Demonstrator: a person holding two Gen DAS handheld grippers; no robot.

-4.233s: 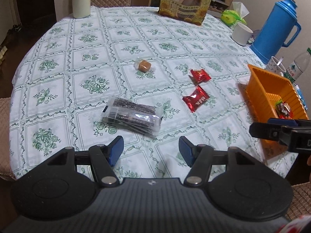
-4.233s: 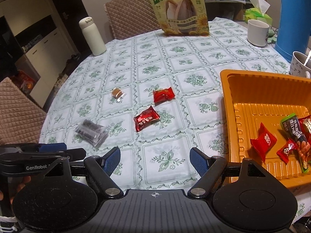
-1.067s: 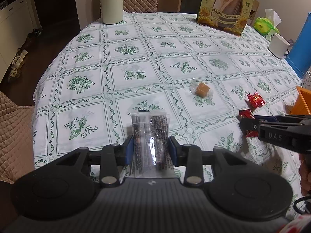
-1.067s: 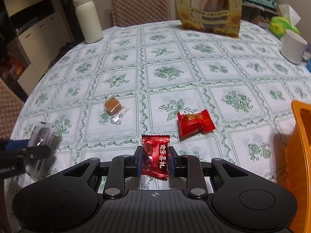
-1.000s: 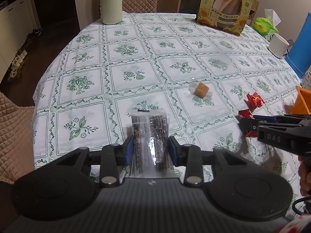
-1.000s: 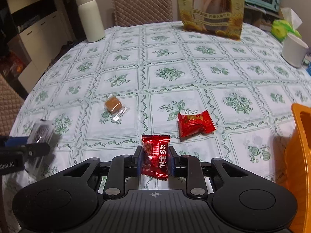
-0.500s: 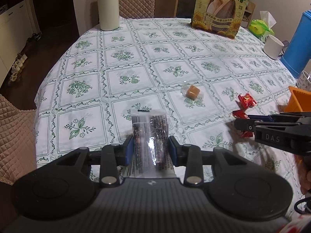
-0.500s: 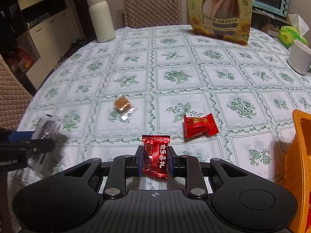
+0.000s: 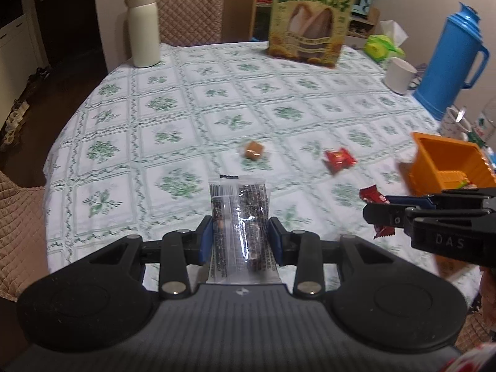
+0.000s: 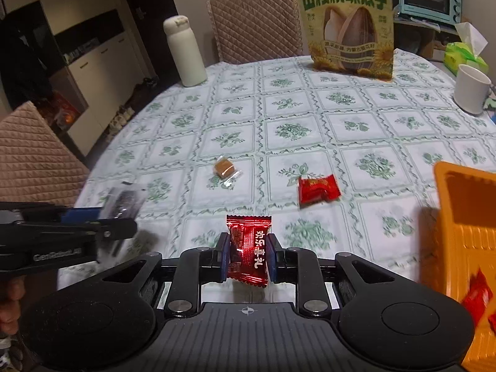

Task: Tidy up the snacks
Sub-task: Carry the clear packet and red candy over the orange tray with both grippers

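Clear plastic packet of dark snack (image 9: 238,214): clamped upright in left gripper (image 9: 240,241), above green-patterned tablecloth (image 9: 186,117). Red foil candy with white characters (image 10: 248,249): pinched in right gripper (image 10: 247,257). Orange plastic tray (image 10: 465,217) cut off at right edge, contents blurred. Second red candy (image 10: 317,189), brown wrapped sweet (image 10: 224,168) lying loose on cloth.

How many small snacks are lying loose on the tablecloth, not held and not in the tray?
2: a brown candy in clear wrap near the middle, and a red candy to its right, nearer the orange tray. None seems hidden.

Left tongs (image 9: 240,235) pinch clear snack packet (image 9: 238,214) above tablecloth (image 9: 186,117).
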